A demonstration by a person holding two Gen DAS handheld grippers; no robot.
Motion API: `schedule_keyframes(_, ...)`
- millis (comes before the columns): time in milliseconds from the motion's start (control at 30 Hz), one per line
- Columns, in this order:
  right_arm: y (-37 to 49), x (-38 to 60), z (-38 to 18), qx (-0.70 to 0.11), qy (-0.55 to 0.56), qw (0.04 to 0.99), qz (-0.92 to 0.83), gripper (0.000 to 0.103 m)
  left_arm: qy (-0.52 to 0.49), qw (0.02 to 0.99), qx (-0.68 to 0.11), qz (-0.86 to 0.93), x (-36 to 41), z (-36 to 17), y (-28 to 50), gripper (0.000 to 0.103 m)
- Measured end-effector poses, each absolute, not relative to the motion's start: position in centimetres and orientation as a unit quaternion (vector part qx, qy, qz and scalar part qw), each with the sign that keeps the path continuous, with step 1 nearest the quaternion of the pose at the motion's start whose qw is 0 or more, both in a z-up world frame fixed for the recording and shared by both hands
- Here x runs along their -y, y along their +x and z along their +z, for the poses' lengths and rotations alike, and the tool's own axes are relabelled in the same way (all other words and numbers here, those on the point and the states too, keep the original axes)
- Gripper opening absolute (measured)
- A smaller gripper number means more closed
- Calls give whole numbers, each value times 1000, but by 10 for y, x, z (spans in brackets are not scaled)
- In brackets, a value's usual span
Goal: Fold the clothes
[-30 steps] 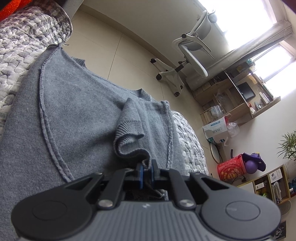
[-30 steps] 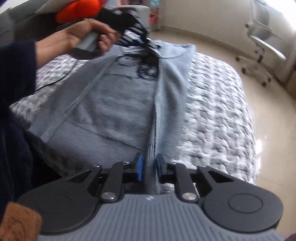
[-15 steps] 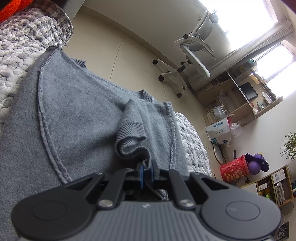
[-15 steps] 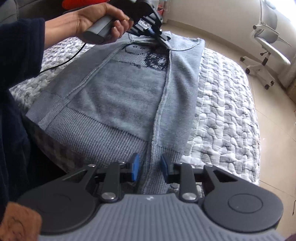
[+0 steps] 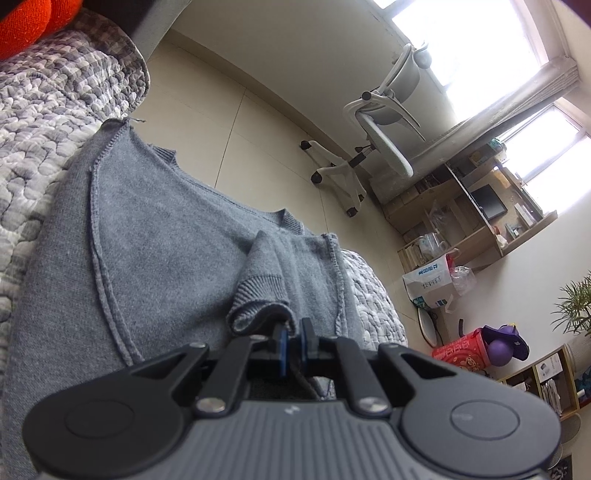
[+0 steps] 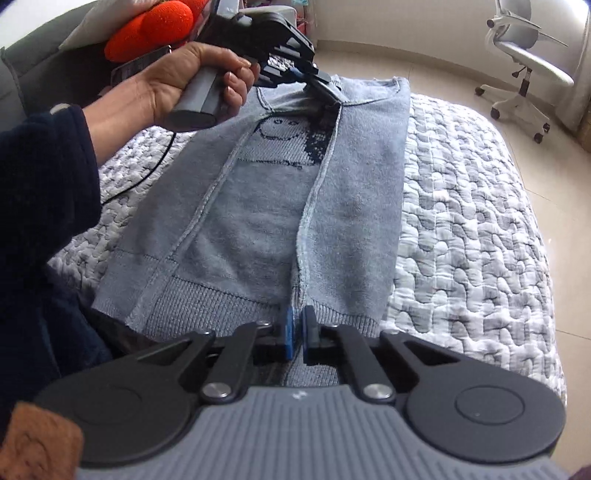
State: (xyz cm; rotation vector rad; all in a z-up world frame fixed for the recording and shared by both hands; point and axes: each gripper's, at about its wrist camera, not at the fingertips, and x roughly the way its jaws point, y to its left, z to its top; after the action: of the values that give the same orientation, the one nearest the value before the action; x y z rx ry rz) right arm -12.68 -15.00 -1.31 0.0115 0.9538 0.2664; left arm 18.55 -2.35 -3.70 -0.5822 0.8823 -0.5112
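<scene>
The grey sweater [image 6: 266,221] lies flat on the quilted bed [image 6: 472,229], both side panels folded inward; the left gripper [image 5: 291,338] is closed on a ribbed cuff near the collar; the right gripper [image 6: 295,328], its jaws having just closed, pinches the hem at the folded edge.

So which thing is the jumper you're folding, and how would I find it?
Look at the big bed with the bumpy grey-and-white quilt. Lying flat on the quilt is the grey knitted jumper, its two sides folded in toward the middle. Unlike the orange cushion past its far end, it has a dark smiling face knitted on it, and a claw pinches each end.
</scene>
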Motion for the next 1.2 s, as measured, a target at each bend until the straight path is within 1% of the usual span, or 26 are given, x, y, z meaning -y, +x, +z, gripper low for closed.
schedule_keyframes(167, -124, 143, -16, -462, 37, 876, 135, 5, -268, 836, -413, -244, 24, -35, 185, 6)
schedule_keyframes(333, -127, 140, -23, -475, 5, 869, 137, 5, -253, 844, -413, -230, 23, -35, 185, 6)
schedule_keyframes(500, -134, 140, -10, -447, -8, 880, 160, 5, -248, 851, -397, -239, 22, -26, 183, 6)
schedule_keyframes(633, -129, 136, -22, -465, -24, 870, 164, 6, -217, 840, -445, -224, 29, -43, 187, 7)
schedule_keyframes(733, -130, 136, -24, -470, -22, 865, 174, 11, -210, 837, -456, -217, 25, -43, 188, 7)
schedule_keyframes(767, -130, 136, -25, -472, -20, 863, 178, 17, -211, 837, -457, -215, 23, -41, 188, 7)
schedule_keyframes(867, -133, 140, -18, -464, -6, 861, 211, 20, -201, 838, -461, -213, 21, -35, 188, 8)
schedule_keyframes(900, -133, 143, -13, -459, 2, 861, 220, 23, -196, 837, -464, -212, 21, -34, 188, 8)
schedule_keyframes(933, -133, 145, -10, -456, 8, 861, 225, 25, -189, 838, -467, -209, 21, -34, 187, 8)
schedule_keyframes(1067, -125, 163, 3, -443, 23, 873, 201, 26, -184, 837, -472, -207, 20, -38, 188, 8)
schedule_keyframes(1200, -115, 187, 6, -441, 42, 883, 158, 26, -190, 844, -457, -208, 16, -35, 188, 8)
